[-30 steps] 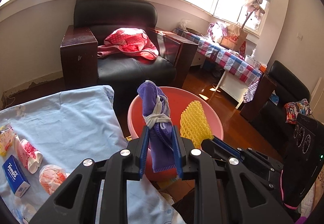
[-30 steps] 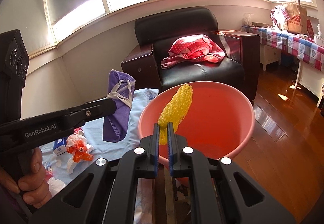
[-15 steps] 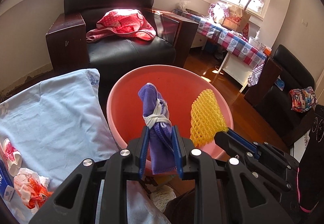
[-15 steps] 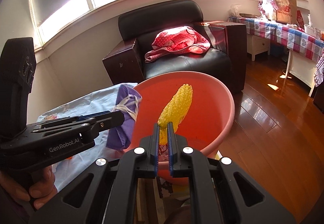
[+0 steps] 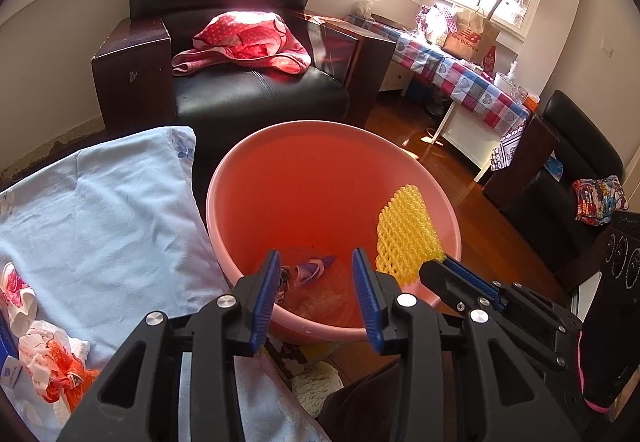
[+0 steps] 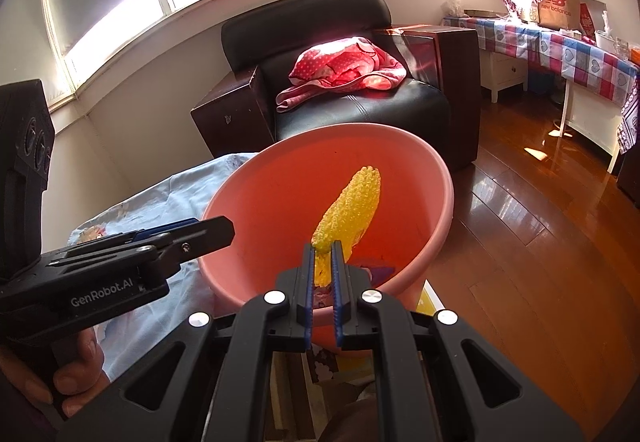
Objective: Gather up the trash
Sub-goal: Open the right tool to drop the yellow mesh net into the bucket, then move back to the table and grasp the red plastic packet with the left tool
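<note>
The left gripper (image 5: 316, 282) hangs over the near rim of the pink basin (image 5: 404, 158) with its jaws spread wide and nothing between them; the purple mask (image 5: 314, 269) lies crumpled on the basin floor, directly below the gap; the right gripper (image 6: 323, 274) is clamped on the lower end of the yellow foam net (image 6: 350, 206), which stands up and leans over the basin's mouth, well above the floor. The step in hand looks like dropping the net in; to do it well, keep the tips inside the rim line, tilt the net toward the centre, then open the jaws fully, since light, springy foam may cling to the ribbed pads (image 6: 308, 278) or bounce off the wall; a small shake should free it. More trash waits on the blue cloth (image 5: 104, 210) to the left: crumpled red-and-white wrappers (image 5: 48, 366), near the cloth's front edge; the free left gripper seems best placed to fetch them.
</note>
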Available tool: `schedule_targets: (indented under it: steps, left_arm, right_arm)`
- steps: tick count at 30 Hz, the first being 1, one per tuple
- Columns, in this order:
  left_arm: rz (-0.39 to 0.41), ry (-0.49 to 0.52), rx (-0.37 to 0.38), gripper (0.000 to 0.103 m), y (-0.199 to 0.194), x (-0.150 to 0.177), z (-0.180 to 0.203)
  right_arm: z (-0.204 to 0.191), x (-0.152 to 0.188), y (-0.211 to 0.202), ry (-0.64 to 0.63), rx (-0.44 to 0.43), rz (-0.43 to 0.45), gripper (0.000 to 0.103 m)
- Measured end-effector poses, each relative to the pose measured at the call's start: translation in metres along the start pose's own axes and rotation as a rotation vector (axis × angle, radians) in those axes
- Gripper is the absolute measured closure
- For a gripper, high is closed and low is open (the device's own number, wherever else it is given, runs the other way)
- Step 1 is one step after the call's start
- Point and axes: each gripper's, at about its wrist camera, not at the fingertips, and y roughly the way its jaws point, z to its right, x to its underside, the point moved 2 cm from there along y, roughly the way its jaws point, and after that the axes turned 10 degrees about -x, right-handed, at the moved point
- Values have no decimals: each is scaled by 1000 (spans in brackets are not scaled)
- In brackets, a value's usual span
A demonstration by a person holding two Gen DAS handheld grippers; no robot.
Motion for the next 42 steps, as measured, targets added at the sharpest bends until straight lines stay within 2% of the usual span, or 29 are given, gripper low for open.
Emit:
schedule_targets:
  steps: [2,5,6,12,16,24,36,42]
  left_arm:
    - [7,-1,4,65,-4,-1,0]
    - [25,-1,12,62,-13,-1,0]
    - [32,-1,14,61,-16,-1,0]
    - [66,-3,37,61,-39,0,0]
    - [103,0,45,55,-57,1,-1]
    - [173,18,50,53,-96,10,-6]
    - [220,-14,21,53,-150,43,-49]
    - [254,-49,-35,53,-180,68,-84]
  right_arm:
    - [0,0,0,3,5,-1,91]
    - [-2,0,-2,5,10,2,73]
    - [-1,0,-3,7,11,6,71]
    - [-10,0,-13,-13,3,23,70]
    - [-21,1,-21,-36,-2,35,70]
    - [-47,4,-38,-81,-23,59,70]
    - [-108,25,-41,-182,-125,0,70]
    - [-141,42,-45,-227,-183,-28,70]
